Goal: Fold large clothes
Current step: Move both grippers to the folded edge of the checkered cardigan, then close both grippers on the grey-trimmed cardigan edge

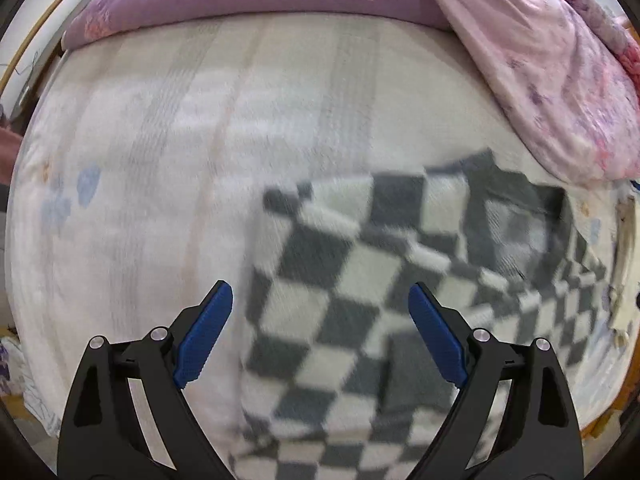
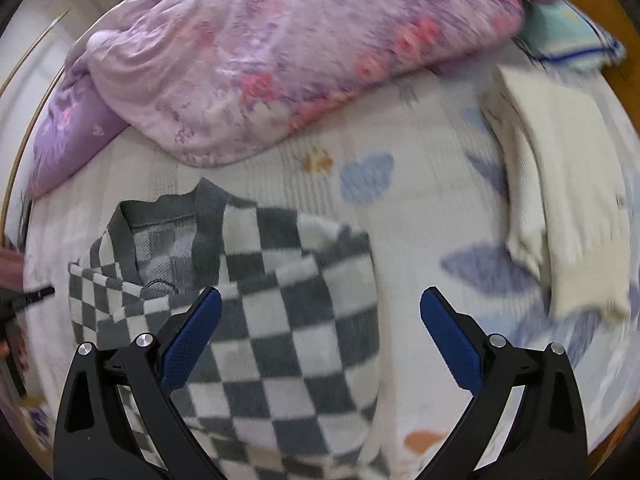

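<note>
Checkered sweater (image 2: 280, 300) on bed, beneath both grippers' spread, empty fingers (image 1: 204, 328)

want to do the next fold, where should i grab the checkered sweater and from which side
Grip the checkered sweater at its right side edge, coming in from the right with the right tongs. That edge lies flat and exposed on the bed sheet; the collar end is bunched.

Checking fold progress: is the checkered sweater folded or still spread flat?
Partly folded: the checkered sweater has a sleeve laid across its front and narrow sides, collar still exposed. Both grippers hover open above it.
</note>
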`<state>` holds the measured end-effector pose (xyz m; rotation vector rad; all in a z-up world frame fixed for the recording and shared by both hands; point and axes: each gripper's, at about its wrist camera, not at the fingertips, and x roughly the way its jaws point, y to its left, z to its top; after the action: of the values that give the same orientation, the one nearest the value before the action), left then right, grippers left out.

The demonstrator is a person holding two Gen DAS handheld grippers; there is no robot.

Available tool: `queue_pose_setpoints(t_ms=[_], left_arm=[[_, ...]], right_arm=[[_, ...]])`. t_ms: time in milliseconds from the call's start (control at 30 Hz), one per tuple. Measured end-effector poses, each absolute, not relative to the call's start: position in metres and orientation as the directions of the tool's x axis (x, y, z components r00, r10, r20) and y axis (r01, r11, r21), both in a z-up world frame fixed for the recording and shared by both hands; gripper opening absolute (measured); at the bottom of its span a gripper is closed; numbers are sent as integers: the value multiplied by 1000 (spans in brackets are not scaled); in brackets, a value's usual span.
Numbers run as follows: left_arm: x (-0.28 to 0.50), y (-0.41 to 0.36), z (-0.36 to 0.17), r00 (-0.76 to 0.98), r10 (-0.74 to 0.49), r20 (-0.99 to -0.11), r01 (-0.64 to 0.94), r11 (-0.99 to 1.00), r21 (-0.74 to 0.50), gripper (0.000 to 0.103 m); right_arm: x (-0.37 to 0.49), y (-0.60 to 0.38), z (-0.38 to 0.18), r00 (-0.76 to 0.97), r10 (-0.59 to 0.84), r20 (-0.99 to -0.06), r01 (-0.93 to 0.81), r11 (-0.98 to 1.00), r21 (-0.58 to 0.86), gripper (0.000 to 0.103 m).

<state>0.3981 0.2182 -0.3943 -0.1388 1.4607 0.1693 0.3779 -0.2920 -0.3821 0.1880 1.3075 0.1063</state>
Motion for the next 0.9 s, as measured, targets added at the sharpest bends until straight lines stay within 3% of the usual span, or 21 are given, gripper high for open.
queue_pose_setpoints(t_ms=[233,500,800,900], left_arm=[[437,249,-447,13,38,-999,-202,979,35,90],[438,269,-502,-142,-250,-958,-332,924,-192,89],[436,278,-506,-103,-266,-959,-327,919,-220,89],[442,275,-500,-86,-232,-969,-288,937,-199,78]], right_arm=[[425,-288,-416,189,114,-975,25,992,120,94],[444,-286,-450,121,100,-988,-14,995,99,89],[447,-281,-481,23,68,-997,-37,997,67,88],[448,-277,-493,8,31,-999,-51,998,30,78]])
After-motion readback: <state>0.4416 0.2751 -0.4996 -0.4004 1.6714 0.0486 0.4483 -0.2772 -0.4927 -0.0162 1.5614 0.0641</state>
